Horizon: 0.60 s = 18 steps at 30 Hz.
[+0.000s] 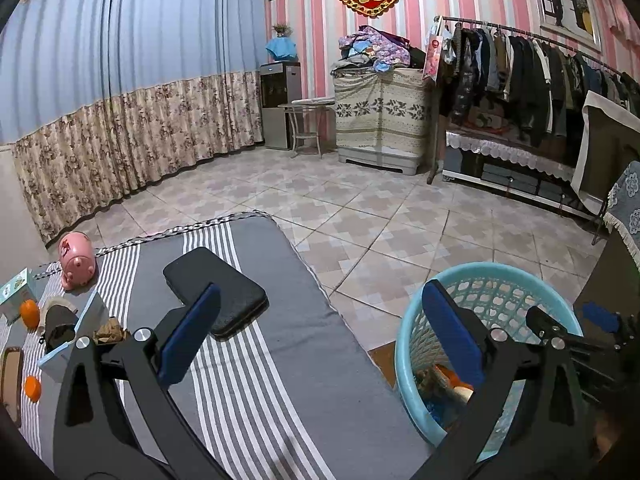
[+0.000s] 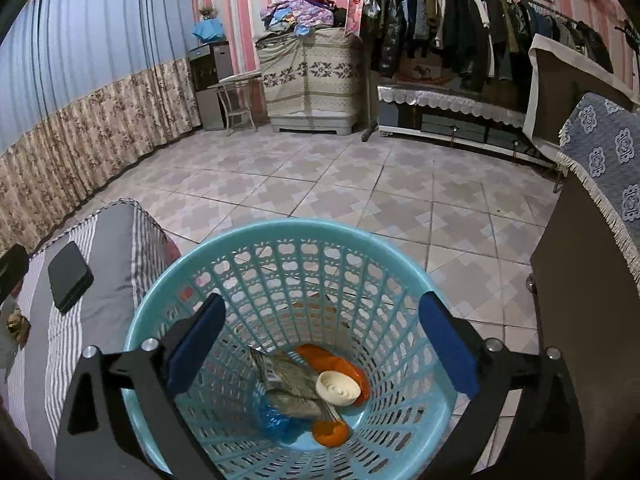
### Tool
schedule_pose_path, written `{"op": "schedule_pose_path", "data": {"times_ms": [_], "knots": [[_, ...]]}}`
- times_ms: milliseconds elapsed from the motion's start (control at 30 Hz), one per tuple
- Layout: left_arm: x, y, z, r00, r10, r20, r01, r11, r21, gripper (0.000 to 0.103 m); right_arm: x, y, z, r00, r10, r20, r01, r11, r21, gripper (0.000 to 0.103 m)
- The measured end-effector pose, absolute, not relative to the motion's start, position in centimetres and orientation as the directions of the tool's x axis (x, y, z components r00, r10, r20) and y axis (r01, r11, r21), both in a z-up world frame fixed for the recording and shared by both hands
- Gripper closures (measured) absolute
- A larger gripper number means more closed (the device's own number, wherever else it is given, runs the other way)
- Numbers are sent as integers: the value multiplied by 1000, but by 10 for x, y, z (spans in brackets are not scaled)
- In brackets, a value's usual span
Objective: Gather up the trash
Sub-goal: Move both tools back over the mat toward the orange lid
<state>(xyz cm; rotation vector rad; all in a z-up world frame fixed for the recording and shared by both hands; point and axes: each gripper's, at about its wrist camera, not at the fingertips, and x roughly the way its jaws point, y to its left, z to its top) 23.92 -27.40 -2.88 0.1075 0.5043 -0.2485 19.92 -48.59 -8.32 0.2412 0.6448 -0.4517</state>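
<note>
The turquoise lattice basket (image 2: 256, 248) stands on the tiled floor (image 2: 360, 184), just beside the edge of the grey-and-white striped cloth (image 1: 256, 392) that covers the low surface.

The right gripper (image 2: 322, 344) hangs directly over the basket's mouth, pointing down into it. Its two blue-padded fingers (image 2: 448, 344) stand wide apart with nothing between them. Below them, at the bottom of the basket, lie the collected scraps: a crumpled silvery wrapper (image 2: 292, 384), a curl of orange peel (image 2: 340, 364), a cream-coloured round lid (image 2: 338, 388) resting against that peel, a second piece of orange peel (image 2: 329, 432), and a blue crinkled plastic bit (image 2: 276, 424) near the wall closest to the camera.

The left gripper (image 1: 320, 332) sits to the cloth side of the basket, its one finger over the striped cloth and the other finger (image 1: 456, 332) in front of the basket's rim (image 1: 408, 344). Its jaws are also spread wide and hold nothing.

On the cloth, away from the basket, a black flat case (image 1: 216, 292) lies nearest to it. Farther off sit a pink piggy bank (image 1: 76, 260) tipped on its side, two whole oranges (image 1: 30, 314), a pale blue open box (image 1: 90, 316) with something dark in it, and a small brownish crumpled scrap (image 1: 110, 330) just beside that box. A green-and-white carton (image 1: 16, 288) shows at the far edge.
</note>
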Motion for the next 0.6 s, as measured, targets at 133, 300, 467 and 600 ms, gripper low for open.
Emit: {"op": "schedule_pose_path", "data": {"times_ms": [133,300,467,600], "knots": [[240,-273,-30,846,-210,-489,261,965,37,6,200,-482,-82,709,-338,-619,470,881,57,8],[239,-273,-29,851,-204,-483,259,965,49,6,197,-481,-78,712,-355,-606,474,879,42,7],[236,-267,-15,863,-193,-467,249,967,61,6,191,-480,-67,736,-367,-569,477,878,51,7],[235,-255,-1,862,-208,-463,268,961,68,6,190,-476,-62,748,-371,-550,475,878,54,5]]}}
